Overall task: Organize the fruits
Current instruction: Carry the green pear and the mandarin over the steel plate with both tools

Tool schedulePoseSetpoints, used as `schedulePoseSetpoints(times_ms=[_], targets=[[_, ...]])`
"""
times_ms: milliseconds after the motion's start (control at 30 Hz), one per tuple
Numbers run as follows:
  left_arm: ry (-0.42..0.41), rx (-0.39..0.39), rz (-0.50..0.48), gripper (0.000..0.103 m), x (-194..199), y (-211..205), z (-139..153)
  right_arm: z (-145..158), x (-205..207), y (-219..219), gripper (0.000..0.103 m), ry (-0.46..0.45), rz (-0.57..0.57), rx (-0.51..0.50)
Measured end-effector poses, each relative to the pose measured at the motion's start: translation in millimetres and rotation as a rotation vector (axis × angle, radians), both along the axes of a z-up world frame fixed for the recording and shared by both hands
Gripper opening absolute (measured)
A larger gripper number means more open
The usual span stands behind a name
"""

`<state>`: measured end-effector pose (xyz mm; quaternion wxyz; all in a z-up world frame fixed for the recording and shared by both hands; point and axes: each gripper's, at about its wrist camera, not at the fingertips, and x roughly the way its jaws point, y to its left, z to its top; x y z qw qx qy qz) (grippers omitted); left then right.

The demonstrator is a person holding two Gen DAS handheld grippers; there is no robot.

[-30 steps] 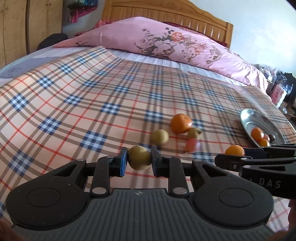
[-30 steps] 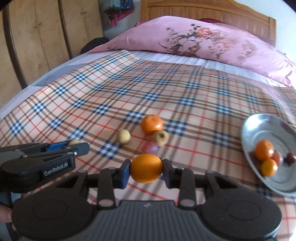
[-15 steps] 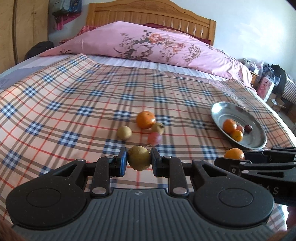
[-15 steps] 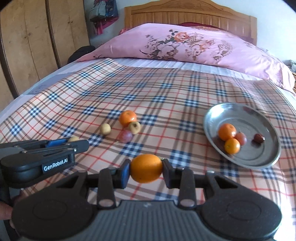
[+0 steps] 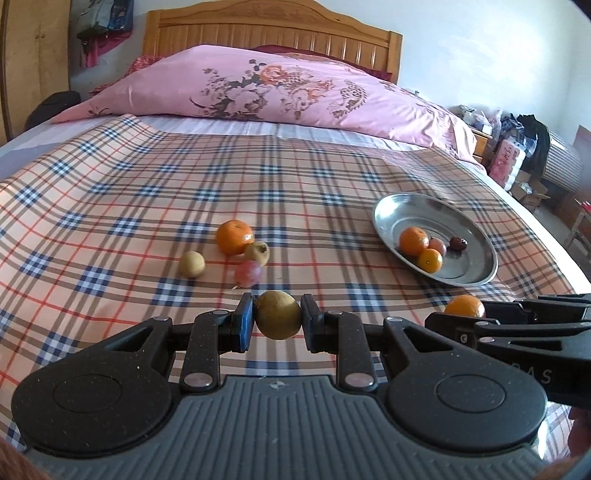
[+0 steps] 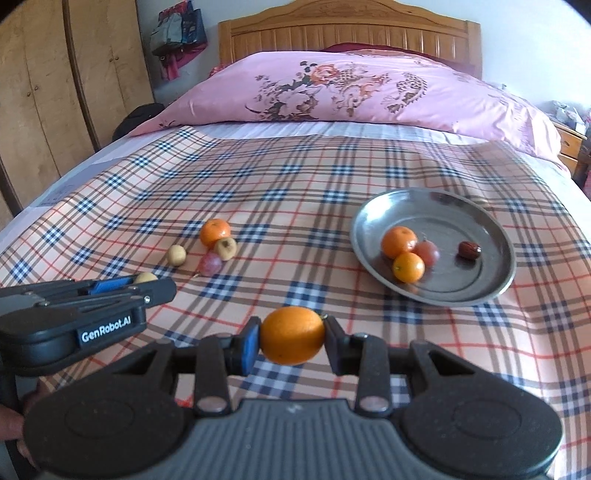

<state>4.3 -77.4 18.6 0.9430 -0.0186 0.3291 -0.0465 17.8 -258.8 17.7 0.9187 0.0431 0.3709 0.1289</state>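
Left wrist view: left gripper (image 5: 277, 320) clamps a brownish-green fruit (image 5: 277, 319) between its pads.
Right wrist view: right gripper (image 6: 291, 336) clamps an orange (image 6: 292, 335) above the plaid sheet (image 6: 295, 192).
Loose fruit: four pieces (image 6: 216, 245) lie together on the sheet, left of the metal plate (image 6: 480, 229).
Plate: holds two oranges, a reddish fruit and a dark one.
Far end: pink pillow (image 6: 369, 88), wooden headboard (image 6: 347, 33).

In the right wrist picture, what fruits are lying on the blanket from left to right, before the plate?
Small yellowish fruit → pinkish round fruit → tan fruit, touching the orange behind it.
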Motion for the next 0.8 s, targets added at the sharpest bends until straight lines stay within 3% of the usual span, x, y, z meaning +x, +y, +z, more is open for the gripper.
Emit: schedulePoseSetpoints(times_ms=[800], targets=[[-0.005,0.023,-0.086,0.028,15,-48,1,8,-5,-45,0.034,-0.023,-0.085,0.017]])
